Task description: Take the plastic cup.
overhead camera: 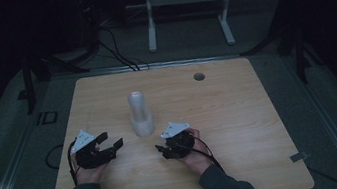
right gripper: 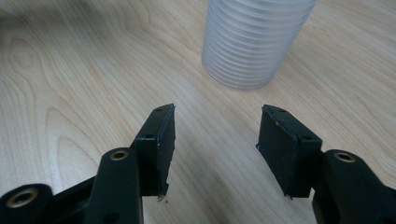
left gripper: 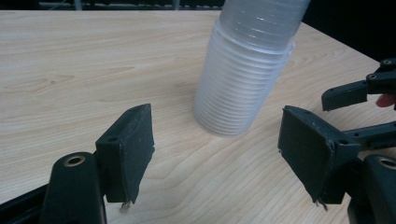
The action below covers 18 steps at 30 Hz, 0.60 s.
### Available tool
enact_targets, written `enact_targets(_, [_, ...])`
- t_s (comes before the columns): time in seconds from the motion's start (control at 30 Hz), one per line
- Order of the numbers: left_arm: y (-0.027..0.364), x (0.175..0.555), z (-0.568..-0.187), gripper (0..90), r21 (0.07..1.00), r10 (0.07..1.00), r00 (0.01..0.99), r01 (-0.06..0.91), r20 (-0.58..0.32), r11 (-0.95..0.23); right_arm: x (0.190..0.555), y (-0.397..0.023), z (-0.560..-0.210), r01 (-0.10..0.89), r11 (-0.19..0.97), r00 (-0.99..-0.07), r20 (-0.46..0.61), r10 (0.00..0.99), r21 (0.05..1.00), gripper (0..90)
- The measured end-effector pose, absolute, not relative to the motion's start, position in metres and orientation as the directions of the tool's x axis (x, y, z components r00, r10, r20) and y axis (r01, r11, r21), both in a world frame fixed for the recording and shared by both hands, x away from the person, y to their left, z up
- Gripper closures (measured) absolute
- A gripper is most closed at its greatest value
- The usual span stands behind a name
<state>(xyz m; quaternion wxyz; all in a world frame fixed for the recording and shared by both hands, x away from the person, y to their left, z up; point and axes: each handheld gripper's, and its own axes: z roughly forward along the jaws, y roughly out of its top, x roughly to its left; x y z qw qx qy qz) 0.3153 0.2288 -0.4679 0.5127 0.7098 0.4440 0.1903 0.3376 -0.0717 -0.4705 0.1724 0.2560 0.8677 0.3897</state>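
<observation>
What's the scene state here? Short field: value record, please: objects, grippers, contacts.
surface: wooden table, round hole near its far edge
object: stack of clear plastic cups, nested, upright, mouth down on the table
left gripper: open, nothing between the jaws, near side and left of the stack
right gripper: open, nothing between the jaws, near side and right of the stack
contact: neither gripper touches the stack
aim: both gripper views look toward the stack's base
background: white metal frame on the floor beyond the table
</observation>
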Motion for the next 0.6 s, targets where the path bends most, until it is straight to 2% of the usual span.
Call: enact_targets(0.6, [0.224,0.317,-0.455,27.1,0.903,0.815,0.553,0.42,-0.172,-0.095,0.346,-0.066,-0.467,0.309,0.582,-0.823,-0.095,0.56,0.752,48.3])
